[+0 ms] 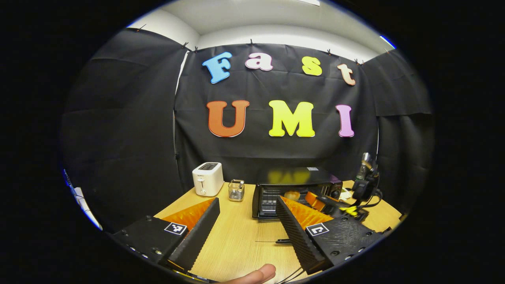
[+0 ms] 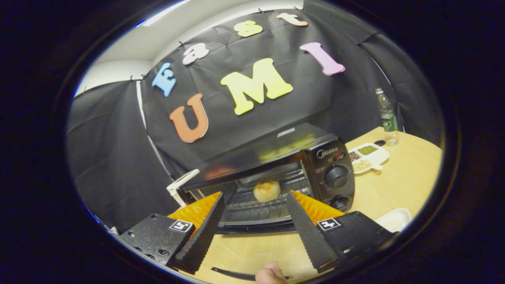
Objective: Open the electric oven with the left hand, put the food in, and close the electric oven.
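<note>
The black electric oven (image 2: 327, 157) stands with its door (image 2: 256, 228) folded down. A round golden bun (image 2: 267, 190) lies on the wire rack inside. My right gripper (image 2: 254, 196) is open at the oven's mouth, its tips just short of the bun and nothing held between them. In the left gripper view the oven (image 1: 294, 177) is farther off at centre right, with the bun (image 1: 292, 195) inside and the right gripper (image 1: 327, 204) at its front. My left gripper (image 1: 247, 200) hangs open over the wooden table (image 1: 244, 236), to the left of the oven.
A white toaster (image 1: 208, 178) and a small wire holder (image 1: 236, 190) stand left of the oven. To the oven's right are a divided dish of beans (image 2: 367, 156), a water bottle (image 2: 388, 118) and a white bowl (image 2: 394, 219). A thumb (image 1: 256, 274) shows at the bottom.
</note>
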Tool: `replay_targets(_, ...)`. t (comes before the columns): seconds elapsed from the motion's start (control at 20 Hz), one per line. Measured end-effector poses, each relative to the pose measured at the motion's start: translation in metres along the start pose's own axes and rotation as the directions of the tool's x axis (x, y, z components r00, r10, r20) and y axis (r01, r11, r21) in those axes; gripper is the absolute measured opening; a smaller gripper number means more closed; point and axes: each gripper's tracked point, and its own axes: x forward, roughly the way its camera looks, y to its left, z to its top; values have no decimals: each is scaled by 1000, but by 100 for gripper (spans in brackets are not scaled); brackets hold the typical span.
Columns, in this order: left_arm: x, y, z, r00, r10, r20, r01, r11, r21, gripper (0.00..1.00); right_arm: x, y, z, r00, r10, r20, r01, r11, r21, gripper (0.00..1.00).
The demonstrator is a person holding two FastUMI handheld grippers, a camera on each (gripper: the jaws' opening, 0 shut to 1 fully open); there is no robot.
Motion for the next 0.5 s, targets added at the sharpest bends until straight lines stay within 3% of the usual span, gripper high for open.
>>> replay_targets(0.2,15,-21,-17,999,-20,-40,21,1000,14,94,-56,-21,56,996,-16,84,26,992,-119,95)
replay_targets(0.3,26,-40,-29,995,-70,-70,70,998,-7,94,-83,-20,83,993,13,116,7,985,-171,94)
replay_targets(0.5,50,-65,-71,977,-106,-184,104,994,-18,95,-134,-41,139,984,7,178,23,986,-165,94)
